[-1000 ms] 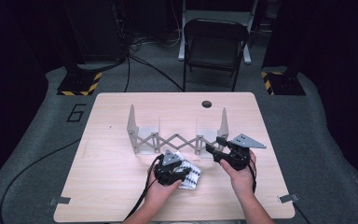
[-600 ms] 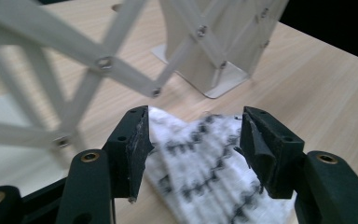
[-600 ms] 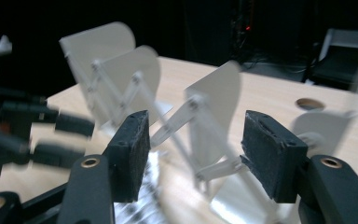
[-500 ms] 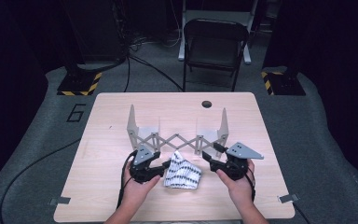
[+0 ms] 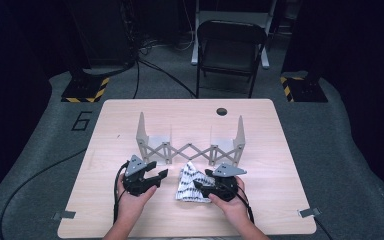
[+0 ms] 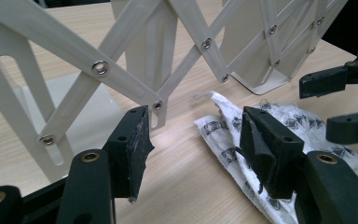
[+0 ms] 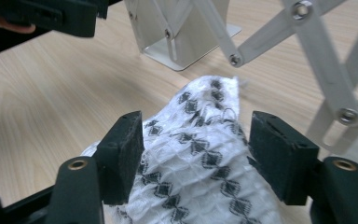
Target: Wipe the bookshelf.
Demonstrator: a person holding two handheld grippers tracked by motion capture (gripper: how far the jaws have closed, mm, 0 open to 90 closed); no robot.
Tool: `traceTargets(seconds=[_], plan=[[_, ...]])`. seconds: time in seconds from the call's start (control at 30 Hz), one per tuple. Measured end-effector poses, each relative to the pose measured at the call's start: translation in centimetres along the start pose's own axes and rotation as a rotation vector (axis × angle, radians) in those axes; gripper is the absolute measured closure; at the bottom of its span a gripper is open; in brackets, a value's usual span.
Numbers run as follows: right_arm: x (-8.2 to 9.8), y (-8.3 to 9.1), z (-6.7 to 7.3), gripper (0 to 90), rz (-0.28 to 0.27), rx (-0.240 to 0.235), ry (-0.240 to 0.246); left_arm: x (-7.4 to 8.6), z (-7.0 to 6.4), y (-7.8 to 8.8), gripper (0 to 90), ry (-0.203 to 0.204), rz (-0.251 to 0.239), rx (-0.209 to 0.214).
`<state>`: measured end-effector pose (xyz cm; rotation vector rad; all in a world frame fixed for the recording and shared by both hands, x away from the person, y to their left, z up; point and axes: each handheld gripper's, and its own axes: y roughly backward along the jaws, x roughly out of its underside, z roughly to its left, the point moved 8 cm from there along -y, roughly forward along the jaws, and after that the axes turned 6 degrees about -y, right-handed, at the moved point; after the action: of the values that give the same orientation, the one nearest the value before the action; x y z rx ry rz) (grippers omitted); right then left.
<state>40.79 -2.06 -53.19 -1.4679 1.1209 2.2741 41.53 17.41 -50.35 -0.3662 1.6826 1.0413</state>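
Cloth, white with a black pattern, lies bunched on the counter just in front of the expanding rack, probably so it can be lifted onto it. The right gripper straddles its edge; its fingers have just been opening, not pinching. The left gripper hangs beside it, fingers wide and empty.

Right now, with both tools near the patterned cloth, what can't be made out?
- Cloth: near end cut off by the right gripper view's bottom edge; the right tool hides part of it in the high view.
- Whether its pads touch the cloth: unclear.
- Rack: cut off by the left gripper view's top edge.
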Motion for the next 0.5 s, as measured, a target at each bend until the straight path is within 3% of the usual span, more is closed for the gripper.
traceTargets(seconds=[0.1, 0.23, 0.3, 0.5], plan=[[0.4, -0.9, 0.1, 28.1, 0.033, 0.021, 0.024, 0.2, 0.1, 0.0, 42.6, 0.004, 0.003, -0.004], [1.0, -1.9, 0.4, 24.2, 0.088, 0.010, 0.027, 0.4, 0.1, -0.1, 42.6, -0.004, 0.019, 0.003], [1.3, -2.3, 0.5, 22.4, 0.115, 0.014, 0.064, 0.4, 0.2, -0.2, 42.6, -0.006, 0.008, -0.005], [2.9, -3.1, 0.6, 19.5, 0.228, 0.034, 0.082, 0.5, 0.6, 0.1, 42.4, 0.012, 0.009, -0.005]])
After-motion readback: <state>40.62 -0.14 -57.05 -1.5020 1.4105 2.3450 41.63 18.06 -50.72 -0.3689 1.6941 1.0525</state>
